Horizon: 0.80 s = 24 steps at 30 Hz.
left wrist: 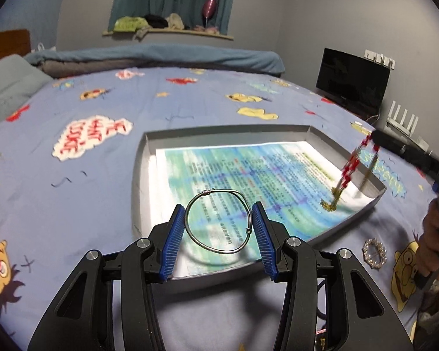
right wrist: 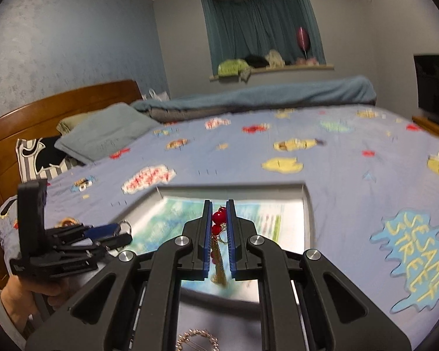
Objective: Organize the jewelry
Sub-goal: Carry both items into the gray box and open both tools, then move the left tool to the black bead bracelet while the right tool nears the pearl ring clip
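Over the shallow grey tray (left wrist: pixel 149 158) on the bed, the left tool (left wrist: pixel 218 228) grips a thin silver wire bangle (left wrist: pixel 218 222) across its width between ribbed blue pads. It looks light, springy and easily bent, so the rim is the right hold. The right tool (right wrist: pixel 219 234), nearly clenched, pinches a dangling red-bead necklace (left wrist: pixel 349 169): limp, glossy beads on gold chain, likely to swing.

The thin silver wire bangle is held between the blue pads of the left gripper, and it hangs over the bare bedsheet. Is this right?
Not quite. The thin silver wire bangle is held between the blue pads of the left gripper, but it hangs over the shallow grey tray lined with printed paper, not over the bare bedsheet. The left wrist view shows this.
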Each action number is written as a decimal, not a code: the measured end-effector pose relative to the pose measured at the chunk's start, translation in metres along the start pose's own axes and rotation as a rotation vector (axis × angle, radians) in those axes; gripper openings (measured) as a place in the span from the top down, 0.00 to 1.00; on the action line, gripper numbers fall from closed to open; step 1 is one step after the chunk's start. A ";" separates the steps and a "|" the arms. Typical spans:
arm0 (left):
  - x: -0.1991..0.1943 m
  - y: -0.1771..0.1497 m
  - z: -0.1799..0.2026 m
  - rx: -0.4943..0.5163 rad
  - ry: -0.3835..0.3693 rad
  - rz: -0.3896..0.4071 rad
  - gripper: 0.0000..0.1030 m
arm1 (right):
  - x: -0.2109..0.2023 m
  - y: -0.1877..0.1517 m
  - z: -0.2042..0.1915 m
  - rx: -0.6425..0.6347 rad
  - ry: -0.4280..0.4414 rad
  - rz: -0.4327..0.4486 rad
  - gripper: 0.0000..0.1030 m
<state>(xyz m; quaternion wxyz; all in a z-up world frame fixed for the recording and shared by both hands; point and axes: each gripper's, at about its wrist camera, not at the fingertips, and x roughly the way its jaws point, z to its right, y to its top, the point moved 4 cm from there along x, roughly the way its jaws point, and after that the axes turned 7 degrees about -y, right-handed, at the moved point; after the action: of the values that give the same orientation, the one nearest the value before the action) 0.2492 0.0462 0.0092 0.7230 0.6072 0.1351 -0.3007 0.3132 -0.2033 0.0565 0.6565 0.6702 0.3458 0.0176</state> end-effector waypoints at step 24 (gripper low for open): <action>-0.043 -0.022 0.003 -0.006 -0.012 0.109 0.34 | -0.034 -0.053 -0.008 -0.044 -0.005 -0.047 0.60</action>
<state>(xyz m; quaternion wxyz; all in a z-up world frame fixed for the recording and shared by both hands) 0.2020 0.0535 0.0168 0.7408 0.6097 0.0982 -0.2641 0.2598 -0.2182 0.0252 0.6722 0.6473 0.3592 0.0080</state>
